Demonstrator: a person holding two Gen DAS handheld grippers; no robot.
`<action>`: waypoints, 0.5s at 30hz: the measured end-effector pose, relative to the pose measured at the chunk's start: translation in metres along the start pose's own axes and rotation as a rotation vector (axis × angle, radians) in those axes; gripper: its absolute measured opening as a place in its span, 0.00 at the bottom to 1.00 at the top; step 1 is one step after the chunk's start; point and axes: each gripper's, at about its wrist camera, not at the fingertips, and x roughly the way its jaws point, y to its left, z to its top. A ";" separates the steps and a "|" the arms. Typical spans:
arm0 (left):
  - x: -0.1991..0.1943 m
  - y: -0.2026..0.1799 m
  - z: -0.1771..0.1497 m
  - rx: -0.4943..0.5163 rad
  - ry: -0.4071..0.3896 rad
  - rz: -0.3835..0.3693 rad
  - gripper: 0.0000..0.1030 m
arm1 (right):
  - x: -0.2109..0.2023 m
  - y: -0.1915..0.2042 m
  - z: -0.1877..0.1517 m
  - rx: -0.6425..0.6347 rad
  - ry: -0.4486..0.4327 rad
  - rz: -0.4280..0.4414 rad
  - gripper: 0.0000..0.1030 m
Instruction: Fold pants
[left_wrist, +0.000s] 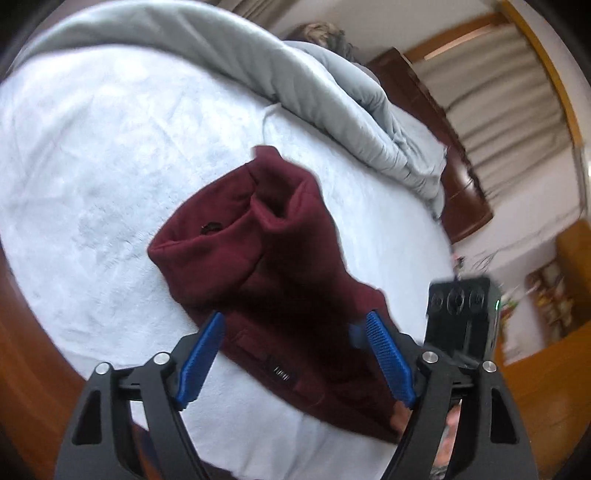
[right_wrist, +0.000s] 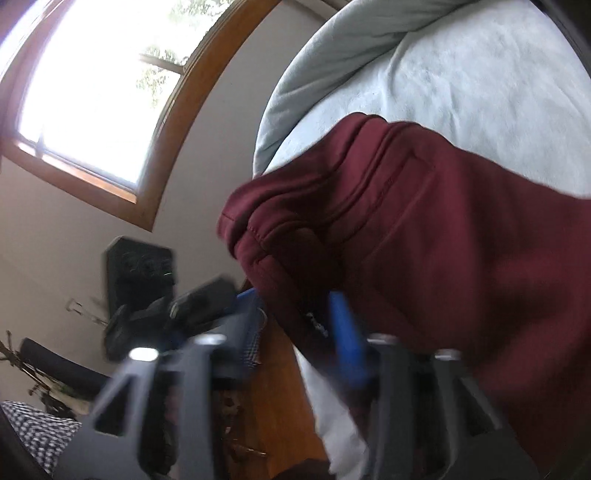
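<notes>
Maroon pants lie bunched on the pale blue bed sheet, waistband end near me. My left gripper is open, its blue pads spread on either side of the fabric just above it, holding nothing. In the right wrist view the pants fill the right side, one edge lifted. My right gripper is blurred; its blue fingers stand apart with the waistband edge between them. The right gripper also shows in the left wrist view.
A grey duvet is heaped along the far side of the bed. A dark wooden headboard and curtains stand beyond. The wooden floor and a window lie left of the bed edge.
</notes>
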 end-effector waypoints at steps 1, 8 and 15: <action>0.002 0.000 0.001 -0.013 0.003 -0.009 0.77 | -0.011 -0.001 -0.004 0.012 -0.023 0.006 0.86; 0.022 -0.007 0.009 -0.087 0.013 -0.031 0.81 | -0.075 -0.004 -0.040 0.001 -0.116 -0.022 0.81; 0.038 -0.005 0.014 -0.091 0.008 0.130 0.19 | -0.160 -0.023 -0.132 0.072 -0.151 -0.240 0.81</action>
